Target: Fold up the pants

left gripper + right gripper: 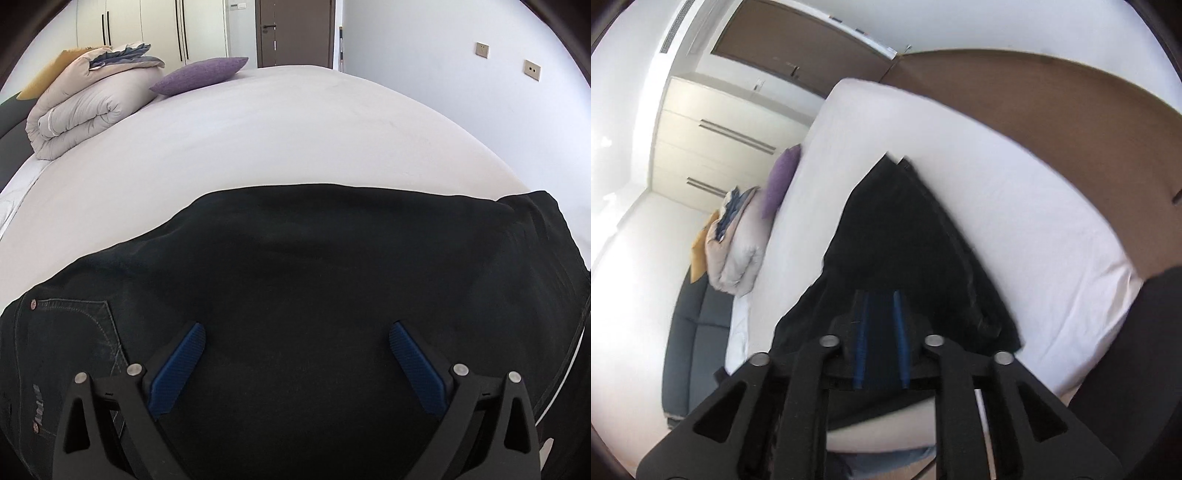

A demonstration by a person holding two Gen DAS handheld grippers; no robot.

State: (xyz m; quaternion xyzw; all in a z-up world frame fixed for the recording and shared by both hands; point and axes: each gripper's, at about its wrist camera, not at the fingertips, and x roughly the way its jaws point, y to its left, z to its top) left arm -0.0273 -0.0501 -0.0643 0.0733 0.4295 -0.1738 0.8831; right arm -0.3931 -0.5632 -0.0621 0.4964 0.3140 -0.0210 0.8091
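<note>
**Pants on the bed, one end pinched**

Pants (295, 295) are black and lie spread on the white bed (277, 140), filling the lower half of the left wrist view. A pocket with a small button shows at the lower left. The left gripper (297, 354) hangs over the cloth with its blue fingers (177, 369) wide apart, holding nothing. It looks ready to press or grab.

In the right wrist view, the right gripper (881, 332) at the bottom middle has its blue fingers close together, pinching a bit of the pants (894, 236). I think it holds that end so it can lift it over for a fold. A purple pillow (201, 74) and a rolled blanket (92, 99) sit at the upper left, well apart.
</note>
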